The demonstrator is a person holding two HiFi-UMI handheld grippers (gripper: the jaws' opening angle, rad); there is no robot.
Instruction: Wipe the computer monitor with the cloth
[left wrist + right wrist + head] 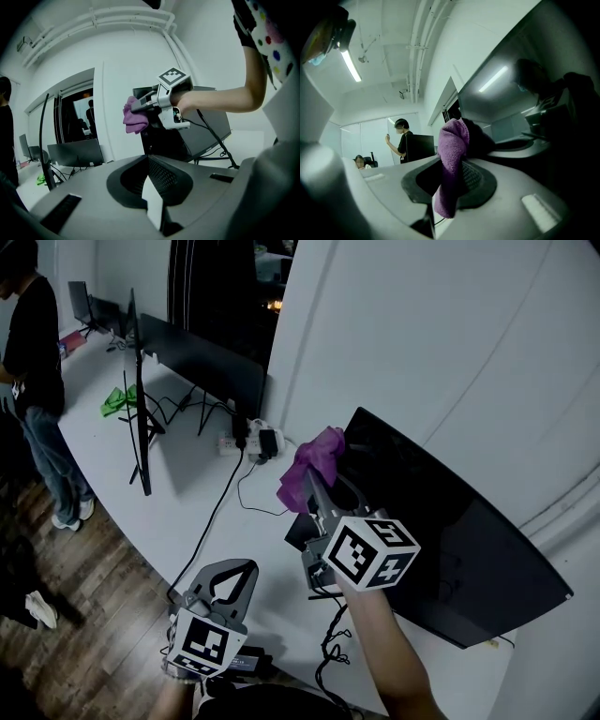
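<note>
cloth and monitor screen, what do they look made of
Cloth: soft purple fabric, likely microfibre; fuzzy nap, limp folds. Monitor screen: smooth dark glass or plastic, fairly glossy; it mirrors a ceiling light strip.

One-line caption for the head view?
Right gripper holds a purple cloth at the edge of the monitor; left gripper hangs shut and empty.

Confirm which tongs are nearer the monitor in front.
Right. The right tongs hold the purple cloth at the monitor edge; the left tongs hang shut, low by the table edge, apart from it.
</note>
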